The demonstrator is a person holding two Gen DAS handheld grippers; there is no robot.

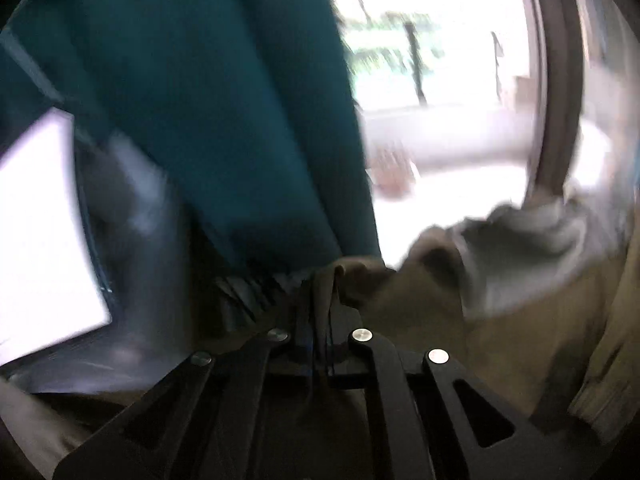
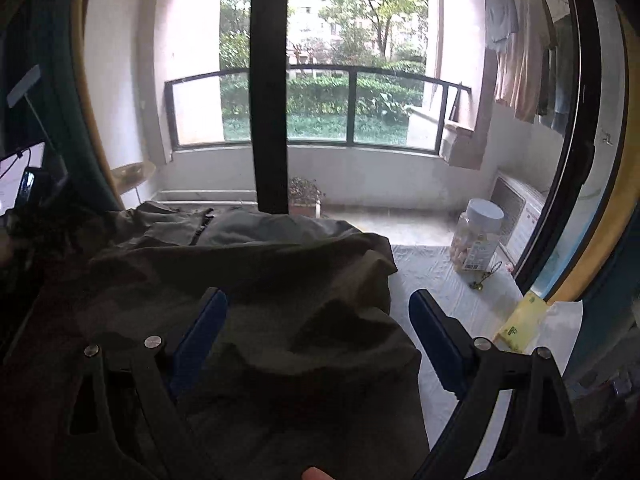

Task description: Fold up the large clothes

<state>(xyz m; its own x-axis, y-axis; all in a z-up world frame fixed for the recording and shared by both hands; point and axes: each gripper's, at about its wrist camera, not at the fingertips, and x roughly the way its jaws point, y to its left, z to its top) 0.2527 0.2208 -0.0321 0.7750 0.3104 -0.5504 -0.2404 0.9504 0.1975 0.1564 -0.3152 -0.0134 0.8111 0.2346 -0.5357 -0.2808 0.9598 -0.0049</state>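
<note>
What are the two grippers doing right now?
Left gripper: closed on the olive garment.
Right gripper: open, holding nothing, above the garment.

Olive-brown garment (image 2: 240,280), rumpled heap on white cloth, grey lining showing

The left gripper (image 1: 320,292) sits at bottom centre of the frame, its black fingers drawn together and pinching a fold of the olive-brown garment (image 1: 420,312), which spreads to the lower right. A grey lining or hood (image 1: 520,248) bunches above it at right. A teal curtain (image 1: 208,120) hangs across the upper left. A bright screen (image 1: 40,232) glows at the left edge. The view is motion-blurred; a bright window (image 1: 432,60) fills the upper right.
</note>
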